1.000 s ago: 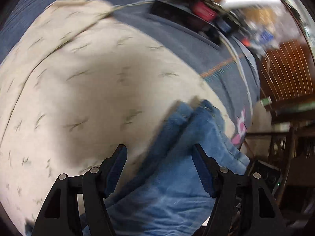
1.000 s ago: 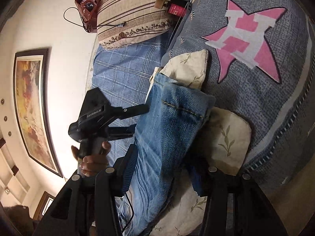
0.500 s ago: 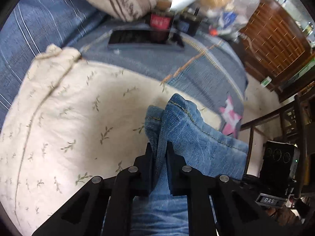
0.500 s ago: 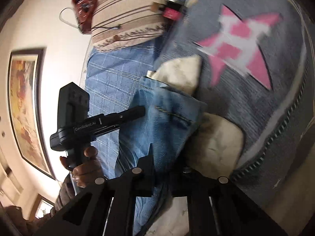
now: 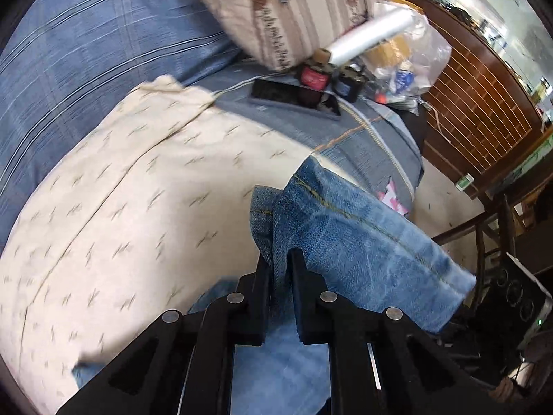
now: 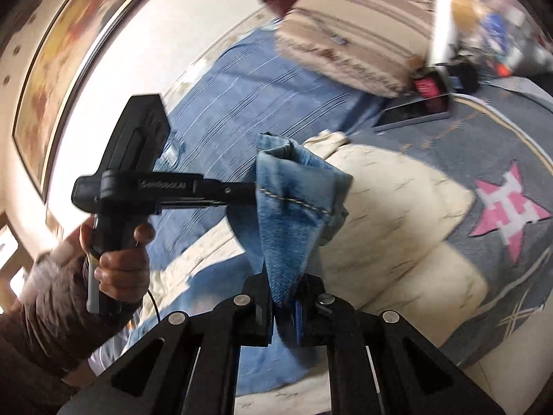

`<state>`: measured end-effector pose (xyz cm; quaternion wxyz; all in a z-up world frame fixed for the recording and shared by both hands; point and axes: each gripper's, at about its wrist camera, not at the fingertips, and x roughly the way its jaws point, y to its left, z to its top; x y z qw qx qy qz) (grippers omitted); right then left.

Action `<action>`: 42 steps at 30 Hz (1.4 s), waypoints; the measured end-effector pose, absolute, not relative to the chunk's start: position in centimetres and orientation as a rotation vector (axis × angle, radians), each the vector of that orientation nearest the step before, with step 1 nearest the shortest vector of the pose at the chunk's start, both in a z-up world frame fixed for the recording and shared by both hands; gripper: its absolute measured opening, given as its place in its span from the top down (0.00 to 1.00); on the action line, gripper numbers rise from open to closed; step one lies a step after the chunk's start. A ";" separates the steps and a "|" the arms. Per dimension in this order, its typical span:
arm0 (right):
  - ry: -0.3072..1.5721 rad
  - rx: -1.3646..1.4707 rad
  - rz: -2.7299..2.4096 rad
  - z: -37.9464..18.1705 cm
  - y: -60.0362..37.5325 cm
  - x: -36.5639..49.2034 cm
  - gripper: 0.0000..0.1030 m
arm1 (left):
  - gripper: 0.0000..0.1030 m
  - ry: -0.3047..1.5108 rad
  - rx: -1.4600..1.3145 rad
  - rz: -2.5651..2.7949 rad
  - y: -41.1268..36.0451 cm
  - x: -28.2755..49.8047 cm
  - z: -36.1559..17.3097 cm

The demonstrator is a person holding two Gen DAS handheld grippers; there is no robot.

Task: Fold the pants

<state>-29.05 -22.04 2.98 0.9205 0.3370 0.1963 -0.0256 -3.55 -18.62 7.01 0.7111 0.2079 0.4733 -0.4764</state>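
Both tools clamp the jeans (image 5: 349,238) hem: left tool (image 5: 280,259) tilted downward, right tool (image 6: 281,288) nearer level.

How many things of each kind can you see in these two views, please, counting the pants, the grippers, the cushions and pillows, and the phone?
Pants: 1, the blue jeans, held at the hem.
Grippers: 2, the left gripper and the right gripper, both shut on the jeans.
Cushions and pillows: 2, the cream cushion and the striped pillow.
Phones: 1, the dark phone.
Total: 6.
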 end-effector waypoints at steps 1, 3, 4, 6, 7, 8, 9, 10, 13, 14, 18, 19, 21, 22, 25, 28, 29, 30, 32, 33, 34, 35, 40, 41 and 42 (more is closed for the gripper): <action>0.420 0.671 -0.039 3.0 -21.0 -28.6 0.93 | 0.88 1.057 0.454 -1.042 -17.5 -3.5 7.2; 0.465 0.615 -0.017 2.9 -18.5 -27.5 0.92 | 0.87 1.070 0.445 -1.007 -15.2 -3.3 7.0; 0.488 0.599 0.000 2.7 -17.3 -26.9 0.92 | 0.86 1.080 0.442 -0.987 -14.0 -3.2 6.7; 0.543 0.565 0.021 2.0 -15.0 -25.9 0.88 | 0.83 1.110 0.438 -0.936 -11.7 -2.9 5.9; 0.572 0.552 0.022 1.5 -13.9 -25.4 0.86 | 0.80 1.134 0.429 -0.906 -10.5 -2.6 5.3; 0.599 0.547 0.030 1.0 -13.0 -24.9 0.78 | 0.80 1.164 0.415 -0.874 -9.3 -2.2 4.7; 0.635 0.551 0.047 0.3 -12.0 -24.4 0.64 | 0.80 1.196 0.396 -0.845 -8.0 -1.8 4.1; 0.664 0.546 0.054 -0.2 -11.1 -24.0 0.57 | 0.80 1.221 0.376 -0.818 -6.7 -1.4 3.6; 0.719 0.449 0.048 -0.3 -7.9 -23.3 0.41 | 0.82 1.285 0.277 -0.759 -3.0 0.0 2.8; 0.726 0.424 0.061 0.0 -7.4 -23.3 0.40 | 0.82 1.298 0.237 -0.756 -1.9 0.3 2.8; 0.688 0.439 0.082 1.9 -8.5 -25.9 0.39 | 0.76 1.328 0.043 -0.742 3.0 1.1 3.5; 0.664 0.480 0.075 2.2 -9.5 -26.8 0.38 | 0.73 1.338 -0.034 -0.753 4.1 1.2 3.6; 0.616 0.602 0.028 2.2 -12.1 -28.6 0.32 | 0.66 1.347 -0.152 -0.791 5.5 1.1 3.5; 0.603 0.674 -0.007 1.7 -13.8 -28.6 0.32 | 0.60 1.347 -0.186 -0.809 5.6 0.9 3.5; 0.580 0.956 -0.038 -1.2 -17.7 -29.8 0.32 | 0.48 1.352 -0.241 -0.845 4.9 -0.2 3.1; 0.568 1.147 -0.020 -4.0 -19.4 -30.2 0.34 | 0.48 1.407 -0.267 -0.905 3.2 -1.5 1.8; 0.562 1.189 -0.006 -4.7 -19.5 -30.2 0.36 | 0.47 1.414 -0.267 -0.913 2.7 -1.5 1.5; 0.548 1.241 0.020 -5.5 -19.6 -30.0 0.39 | 0.47 1.418 -0.258 -0.915 2.0 -1.6 1.2; 0.521 1.304 0.065 -6.3 -19.9 -29.6 0.51 | 0.47 1.418 -0.229 -0.896 0.3 -1.2 0.8; 0.523 1.307 0.066 -6.6 -20.1 -29.0 0.59 | 0.53 1.421 -0.204 -0.882 -1.0 -0.9 0.8; 0.542 1.296 0.046 -6.5 -19.9 -28.1 0.69 | 0.72 1.422 -0.182 -0.872 -1.8 -0.7 0.9; 0.567 1.290 0.027 -6.5 -20.2 -27.7 0.88 | 0.82 1.420 -0.157 -0.862 -2.4 -0.6 1.5; 0.534 1.094 0.089 -2.2 -19.2 -28.5 0.90 | 0.83 1.319 -0.045 -0.849 -1.1 -2.8 3.9; 0.566 1.053 0.084 -2.2 -18.8 -28.5 0.90 | 0.83 1.335 -0.036 -0.821 -0.2 -3.1 3.2; 0.614 1.035 0.072 -2.8 -18.4 -28.2 0.90 | 0.83 1.356 -0.040 -0.801 0.3 -3.9 2.7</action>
